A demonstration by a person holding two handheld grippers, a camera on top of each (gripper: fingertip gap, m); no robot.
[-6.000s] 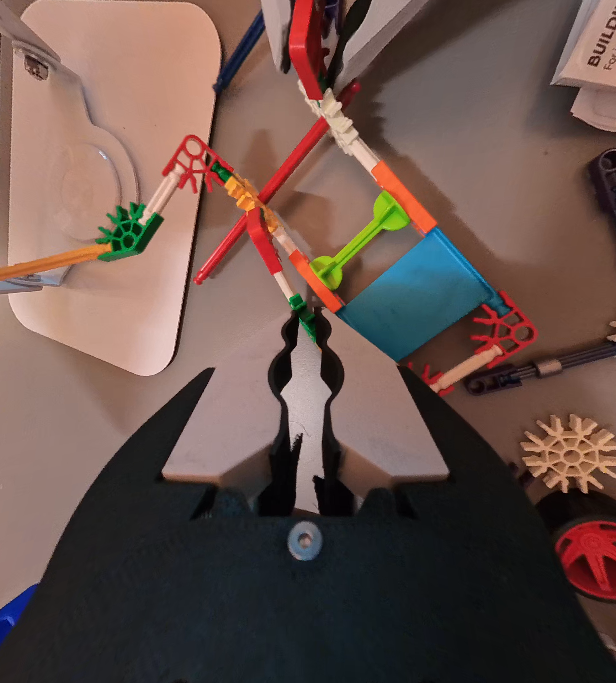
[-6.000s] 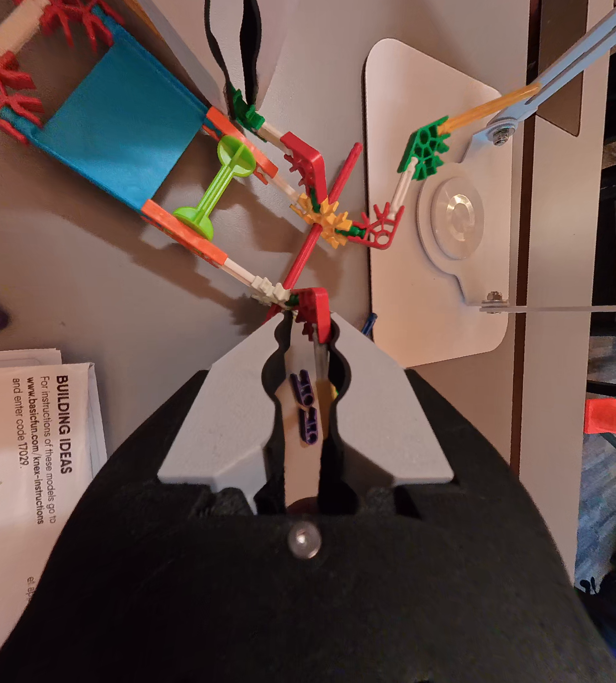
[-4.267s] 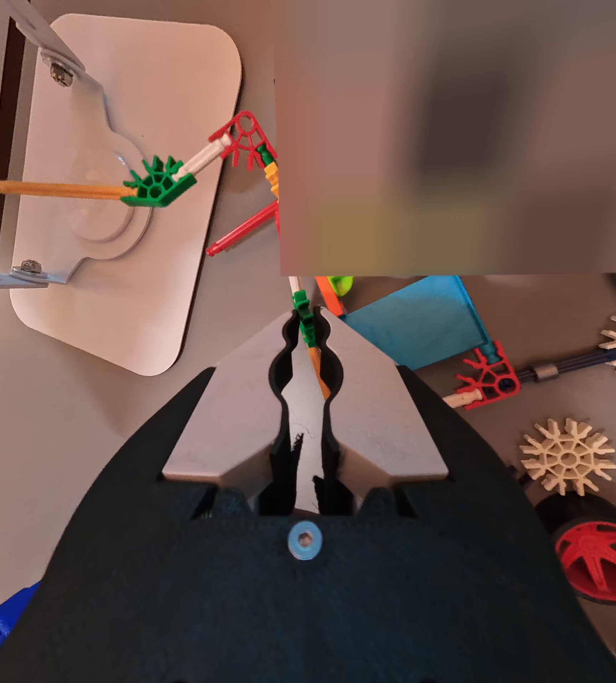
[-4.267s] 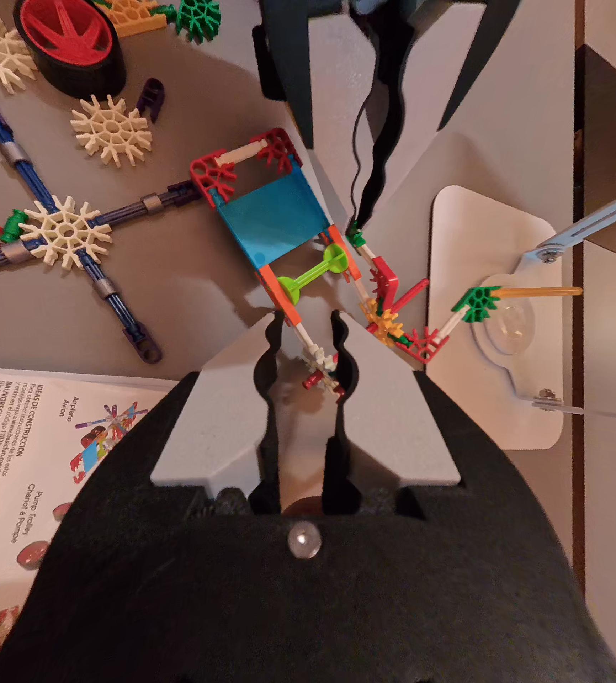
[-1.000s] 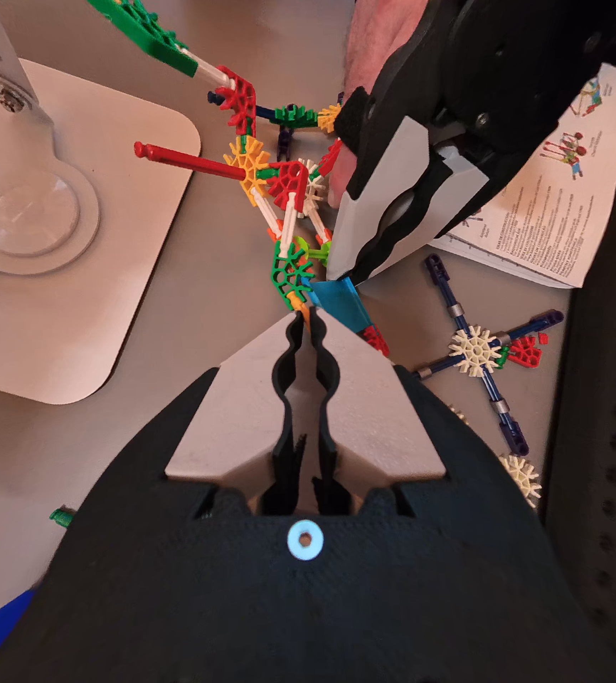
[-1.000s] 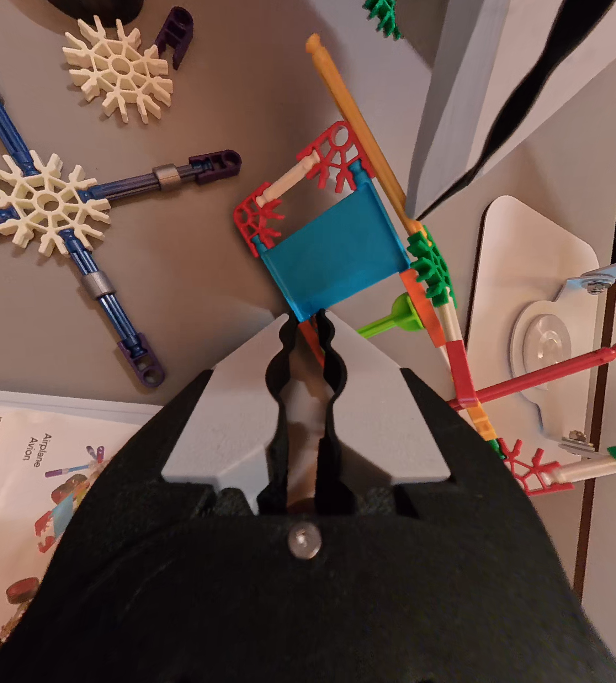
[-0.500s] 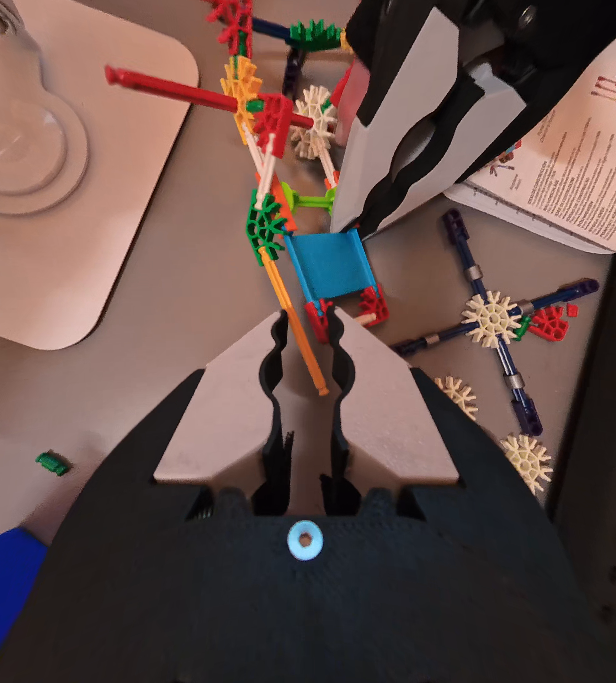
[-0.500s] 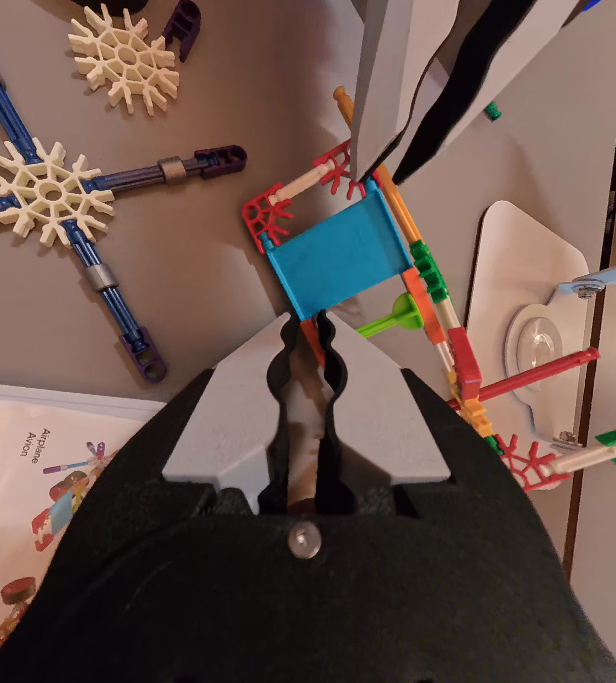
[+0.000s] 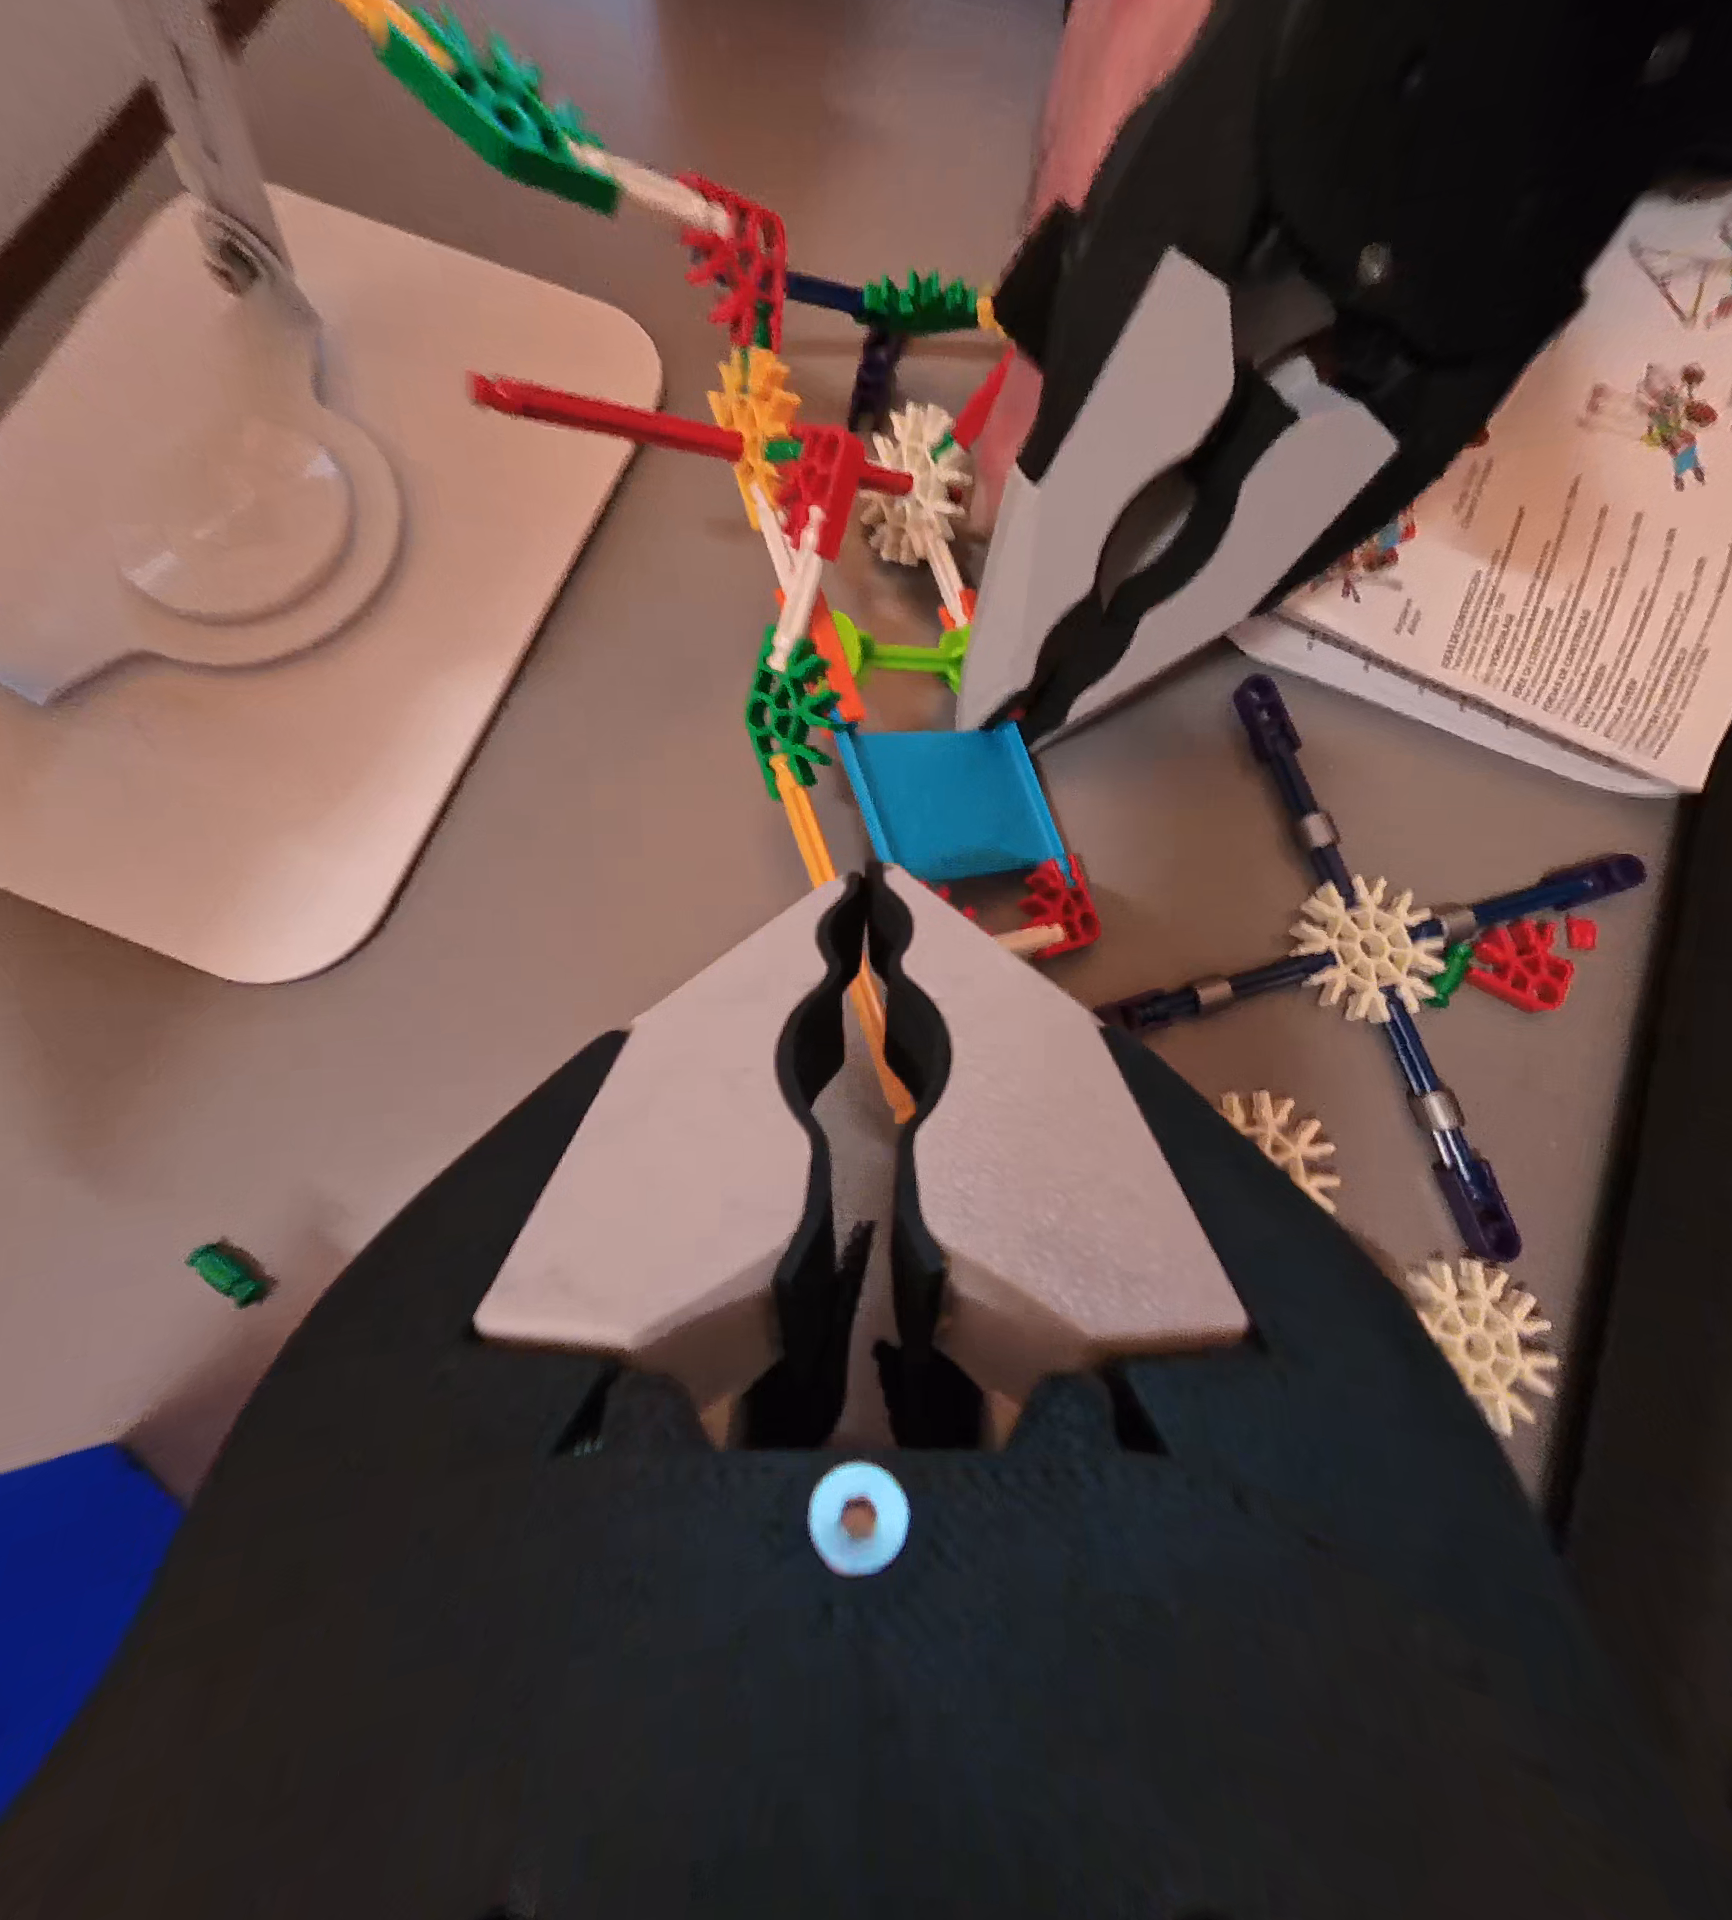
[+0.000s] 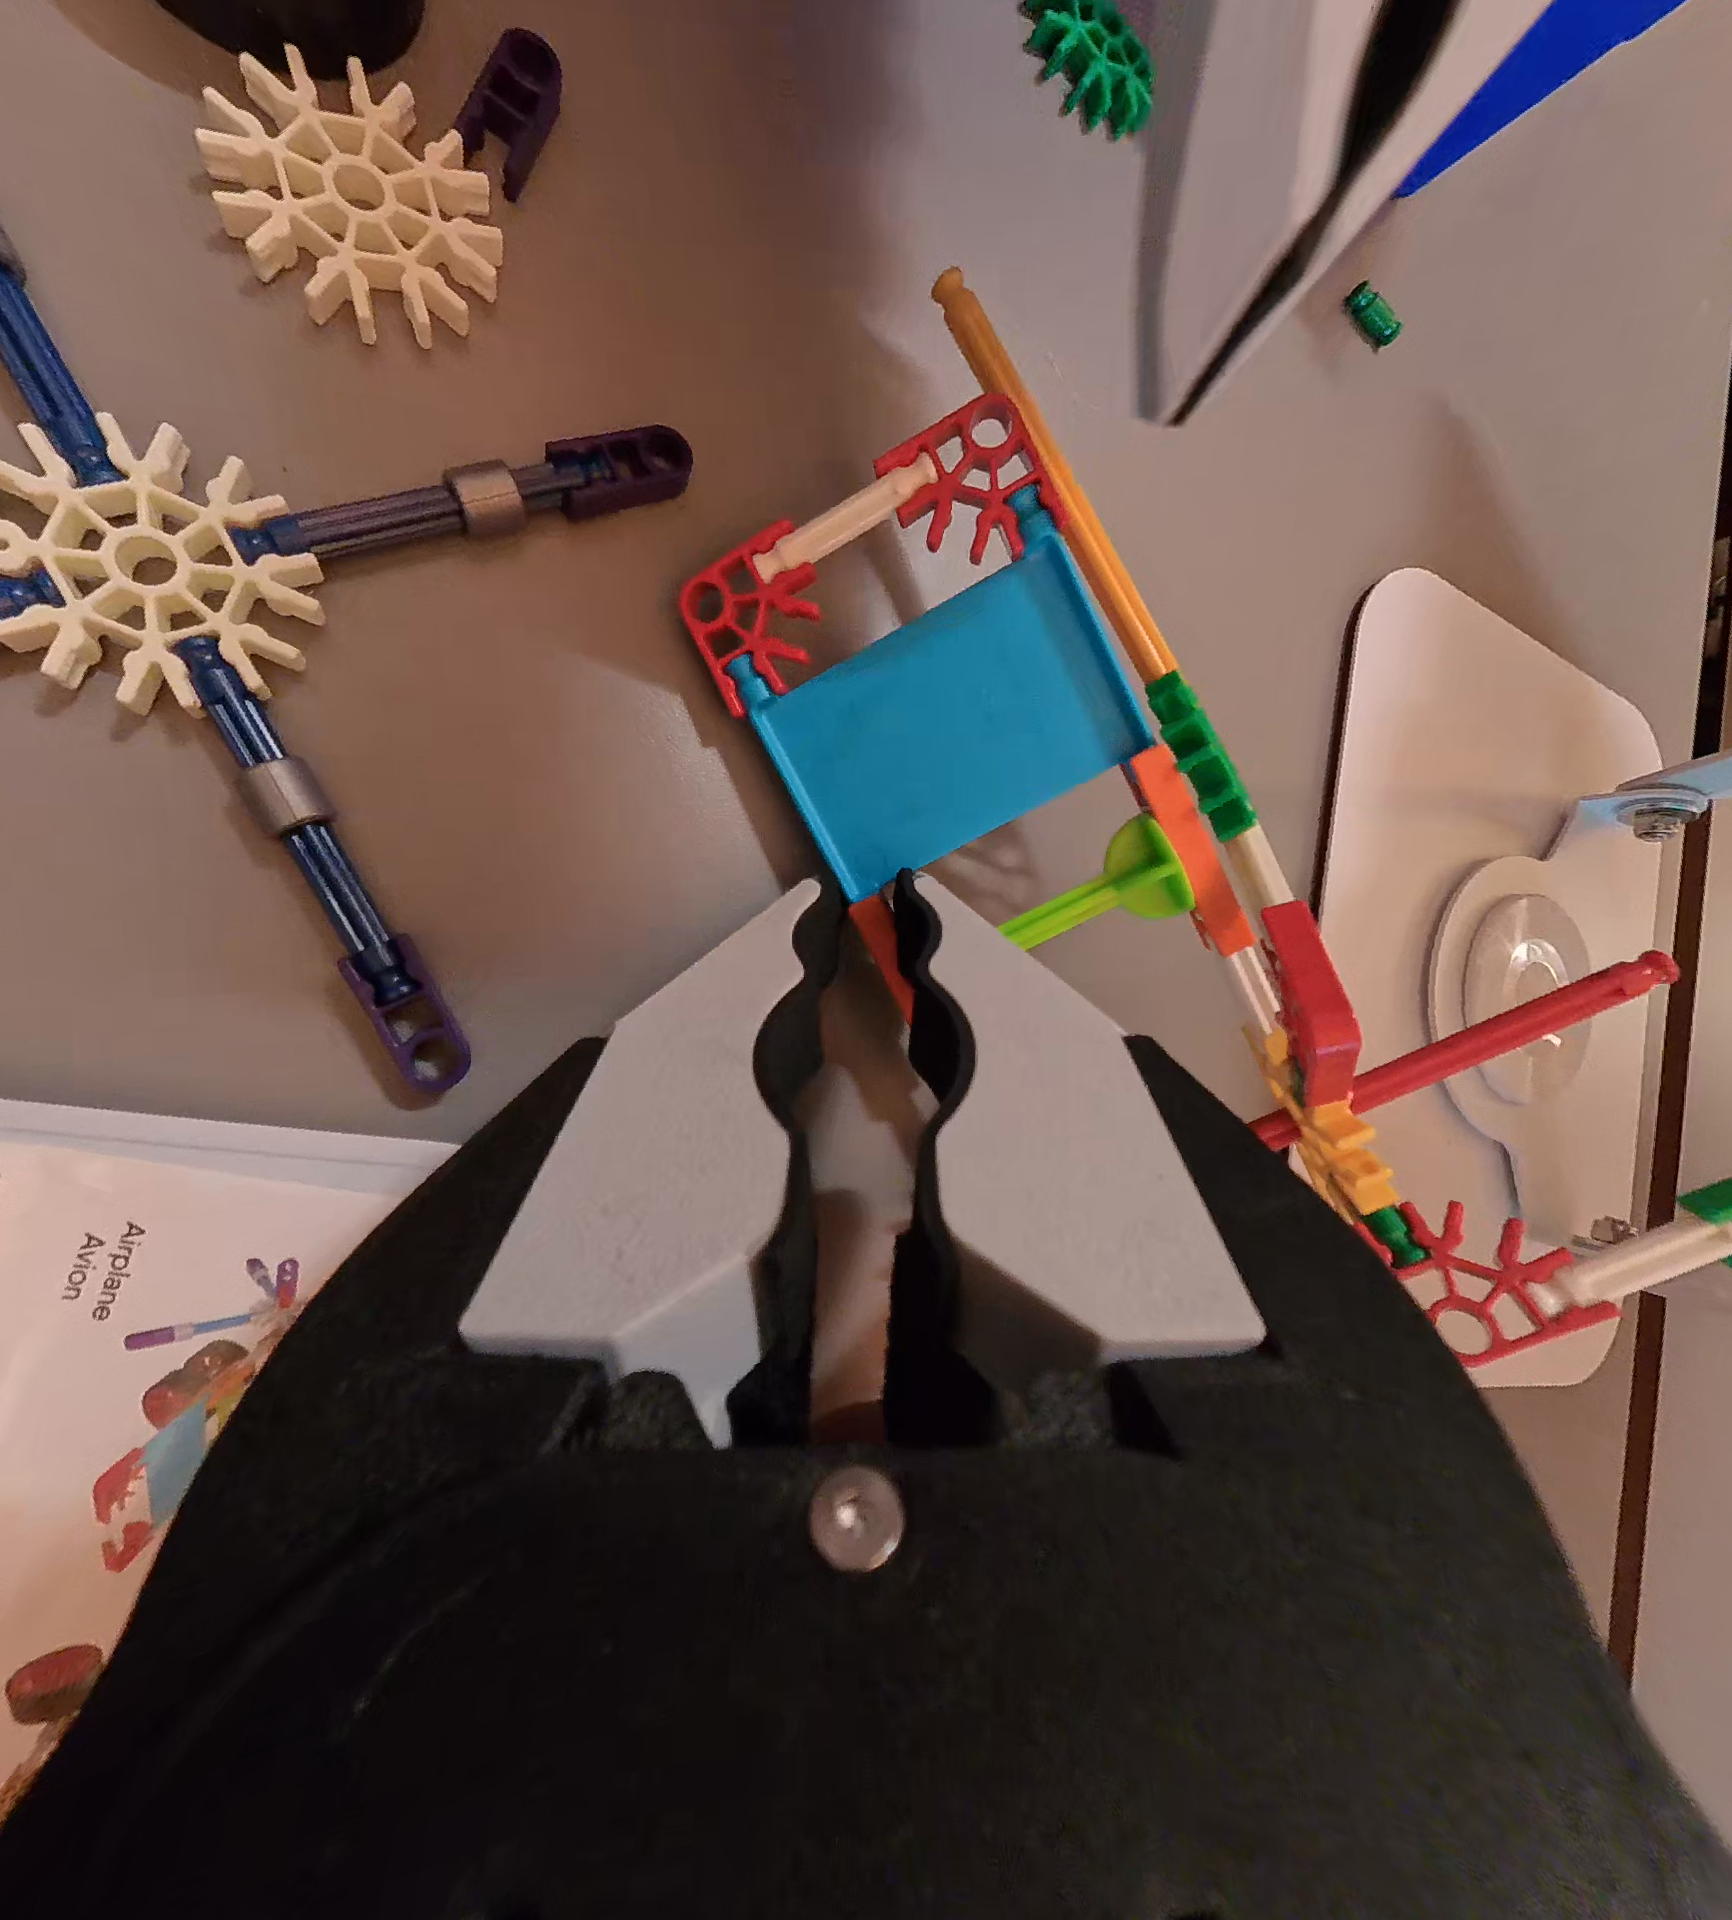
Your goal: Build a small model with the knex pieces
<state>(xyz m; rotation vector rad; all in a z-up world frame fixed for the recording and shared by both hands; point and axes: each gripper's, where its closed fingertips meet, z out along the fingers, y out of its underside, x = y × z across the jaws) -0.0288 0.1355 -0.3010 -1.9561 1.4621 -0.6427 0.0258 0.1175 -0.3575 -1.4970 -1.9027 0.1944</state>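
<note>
A colourful rod-and-connector toy model with a blue panel (image 9: 945, 800) lies on the grey table; it also shows in the right wrist view (image 10: 945, 717). My right gripper (image 10: 862, 894) is shut on the model's orange bar (image 10: 877, 940) beside the panel, and shows in the left wrist view (image 9: 1007, 717). My left gripper (image 9: 867, 883) is shut just over the model's long orange rod (image 9: 810, 821), whose end shows through the gap behind the tips. In the right wrist view the left gripper (image 10: 1168, 410) stands beside the rod's free end (image 10: 955, 286), not on it.
A white base plate (image 9: 218, 727) with a suction cup lies left of the model. A blue-rod cross with a cream snowflake hub (image 9: 1366, 945), loose snowflake connectors (image 9: 1480, 1340), an instruction booklet (image 9: 1568, 571) and a small green piece (image 9: 223, 1273) lie around. The grippers' ends are close to 9 centimeters from one another.
Half a second ago my left gripper was open around the orange rod's end; now its jaws have closed. The right gripper keeps its hold on the orange bar. The model has shifted slightly.
</note>
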